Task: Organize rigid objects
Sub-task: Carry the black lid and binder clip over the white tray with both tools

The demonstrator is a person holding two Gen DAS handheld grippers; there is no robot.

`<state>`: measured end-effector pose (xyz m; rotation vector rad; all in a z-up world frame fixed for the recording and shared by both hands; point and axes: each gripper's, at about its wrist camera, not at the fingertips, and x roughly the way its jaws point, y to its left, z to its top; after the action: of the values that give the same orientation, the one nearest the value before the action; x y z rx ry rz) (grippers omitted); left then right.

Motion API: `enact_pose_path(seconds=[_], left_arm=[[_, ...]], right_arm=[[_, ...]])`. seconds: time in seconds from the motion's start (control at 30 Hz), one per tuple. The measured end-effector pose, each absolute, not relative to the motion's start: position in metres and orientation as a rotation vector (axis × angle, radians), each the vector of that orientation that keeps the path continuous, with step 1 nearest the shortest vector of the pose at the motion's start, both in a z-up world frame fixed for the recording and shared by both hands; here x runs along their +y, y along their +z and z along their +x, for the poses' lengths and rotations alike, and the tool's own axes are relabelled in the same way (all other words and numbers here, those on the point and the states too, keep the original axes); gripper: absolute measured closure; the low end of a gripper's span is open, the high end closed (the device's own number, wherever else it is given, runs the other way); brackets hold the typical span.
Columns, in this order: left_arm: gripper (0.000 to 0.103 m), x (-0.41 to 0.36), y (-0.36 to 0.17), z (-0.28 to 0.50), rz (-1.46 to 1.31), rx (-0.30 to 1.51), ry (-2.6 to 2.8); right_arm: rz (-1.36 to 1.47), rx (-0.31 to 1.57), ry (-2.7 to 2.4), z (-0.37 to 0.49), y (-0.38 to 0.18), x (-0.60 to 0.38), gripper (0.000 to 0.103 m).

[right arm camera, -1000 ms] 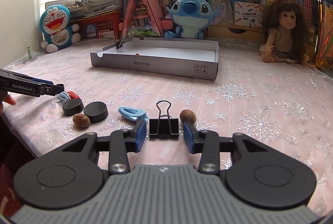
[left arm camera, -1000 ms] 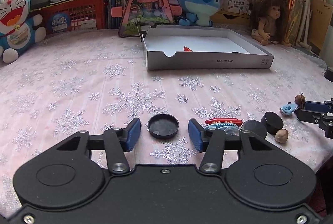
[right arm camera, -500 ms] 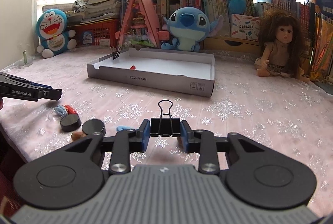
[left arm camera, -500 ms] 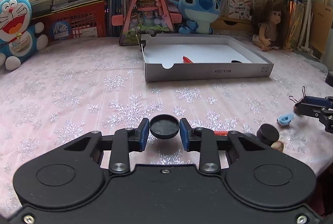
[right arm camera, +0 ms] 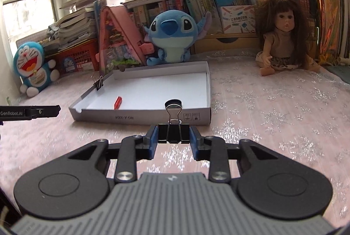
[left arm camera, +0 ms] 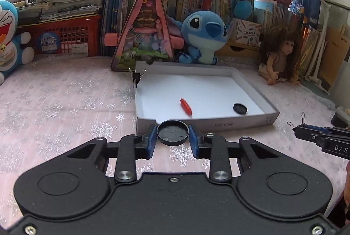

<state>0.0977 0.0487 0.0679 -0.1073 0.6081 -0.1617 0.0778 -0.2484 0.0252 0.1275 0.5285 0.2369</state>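
Right now I have both tools loaded and raised above the cloth, and the landmark for everything is the white cardboard tray (left arm camera: 253,90), which lies straight ahead of both. My left gripper (left arm camera: 172,138) is clamped narrow on a round black cap (left arm camera: 172,132), held flat with its hollow side up, just short of the tray's near wall and toward its left end. My right gripper (right arm camera: 174,140) is pinched on the body of a black binder clip (right arm camera: 174,132), its wire handles pointing forward at the tray's near wall, toward the right end. The tray's long axis runs across my view, so I judge the coming move to be a short carry forward over that near wall, then a release. Neither hand looks clearly nearer; both sit just short of the wall. Counting: two black caps, one held and one (left arm camera: 240,108) inside the tray near its right end; two binder clips, one held and one (right arm camera: 98,83) clipped on the tray's far-left wall; one small red piece (left arm camera: 186,106) lying at a slant on the tray floor.
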Motion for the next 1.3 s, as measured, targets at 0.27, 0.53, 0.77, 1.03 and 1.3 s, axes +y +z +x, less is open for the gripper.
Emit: enact_pose_path(seconds=[0.27,0.53,0.77,1.03,1.3], left_arm=[[0.074,0.043,0.082,0.161,-0.151,0.672,-0.169],[0.074,0.034,0.063,0.230,-0.179,0.778,-0.132],[0.074,0.015,0.056,0.279,-0.186,0.816,-0.118],[0.074,-0.006,0.034,0.303,-0.143,0.834,-0.104],[0.073,-0.006,0.019,0.312,-0.137,0.845,-0.086]], right_arm=[[0.189,0.624,0.206,0.133,0.047,-0.250,0.068],[0.257,0.713,0.204,0.195,0.048,-0.243,0.068],[0.208,0.765,0.203,0.241,0.040,-0.218,0.067],[0.155,0.796,0.212,0.268,0.024,-0.199,0.067],[0.136,0.819,0.194,0.281,0.010,-0.193,0.067]])
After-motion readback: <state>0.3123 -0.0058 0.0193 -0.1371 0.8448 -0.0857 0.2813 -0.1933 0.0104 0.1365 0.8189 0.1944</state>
